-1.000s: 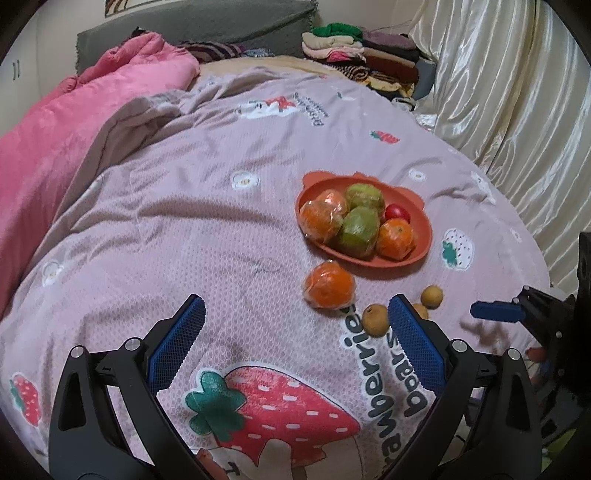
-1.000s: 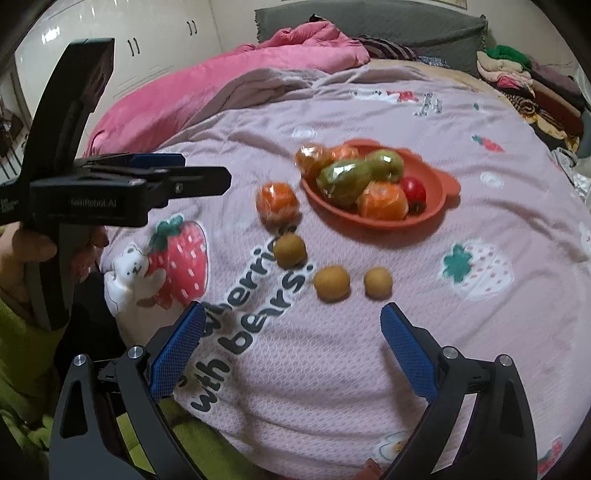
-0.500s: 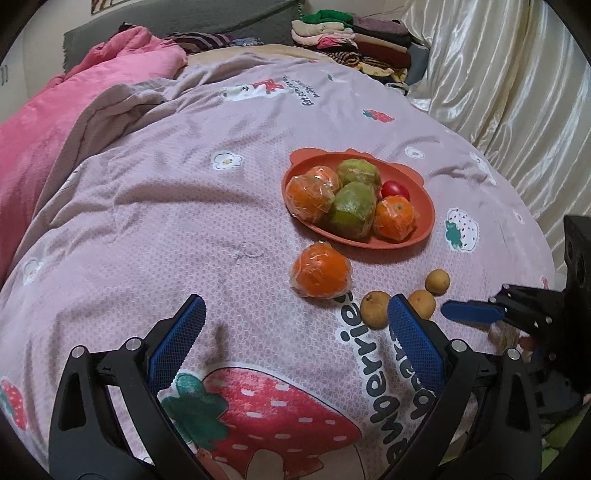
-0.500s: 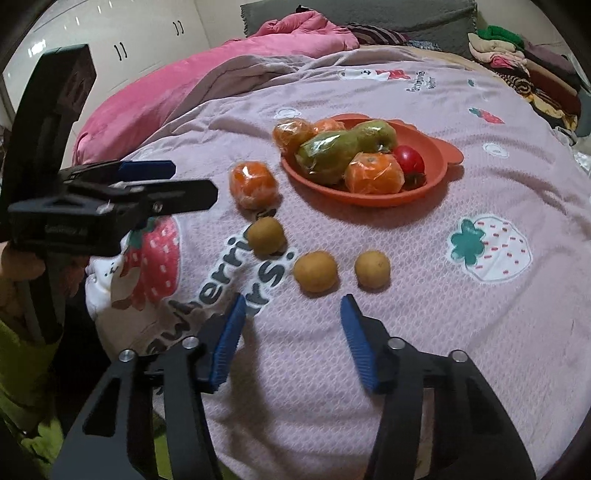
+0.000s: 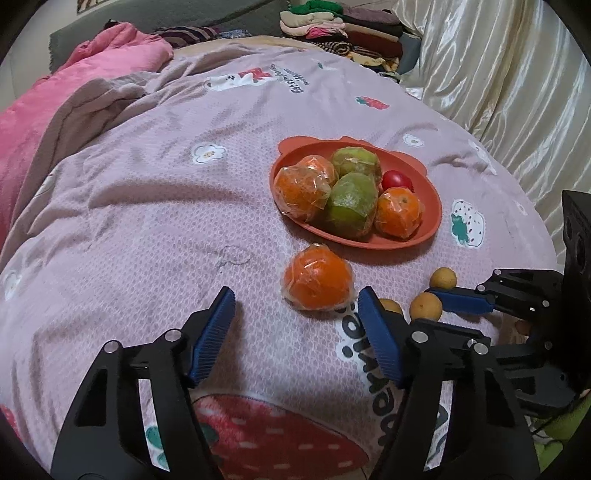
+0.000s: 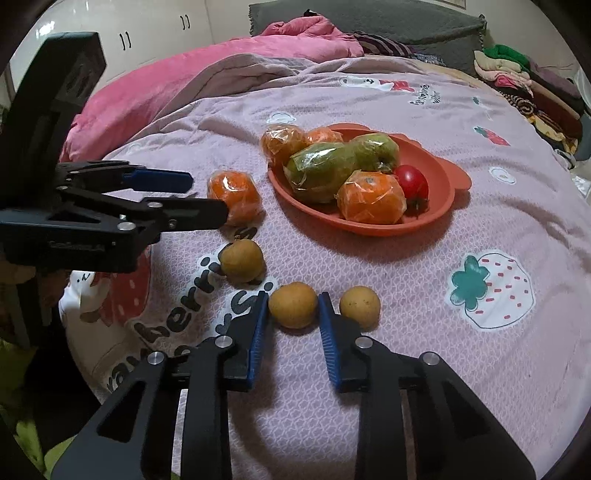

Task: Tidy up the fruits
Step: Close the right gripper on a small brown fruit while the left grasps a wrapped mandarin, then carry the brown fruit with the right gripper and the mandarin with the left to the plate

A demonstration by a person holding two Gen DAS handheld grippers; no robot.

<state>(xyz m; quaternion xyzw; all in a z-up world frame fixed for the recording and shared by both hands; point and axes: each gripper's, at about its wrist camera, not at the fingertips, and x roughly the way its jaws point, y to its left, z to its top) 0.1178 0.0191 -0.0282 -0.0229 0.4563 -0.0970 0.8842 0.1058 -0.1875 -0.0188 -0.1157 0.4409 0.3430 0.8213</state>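
Three small yellow-brown round fruits lie loose on the bed's pink quilt, in front of the orange plate. Right gripper low over the quilt, jaws part-way closed, straddling the middle small fruit; pads sit just beside it on either side, contact cannot be told. Second small fruit just right of the right-hand pad; third small fruit further left, near the printed lettering. Loose wrapped orange rests on the quilt beside the plate's near rim, not on it. Left gripper jaws wide open, holding nothing, the loose orange just ahead of and between its fingertips; from the right wrist view its upper finger reaches to that orange's side. Plate holds two wrapped green fruits, wrapped oranges and one red tomato at its right edge. Pink blanket bunched at the far side of the bed; folded clothes stacked beyond; pale satin curtain along the right in the left wrist view.
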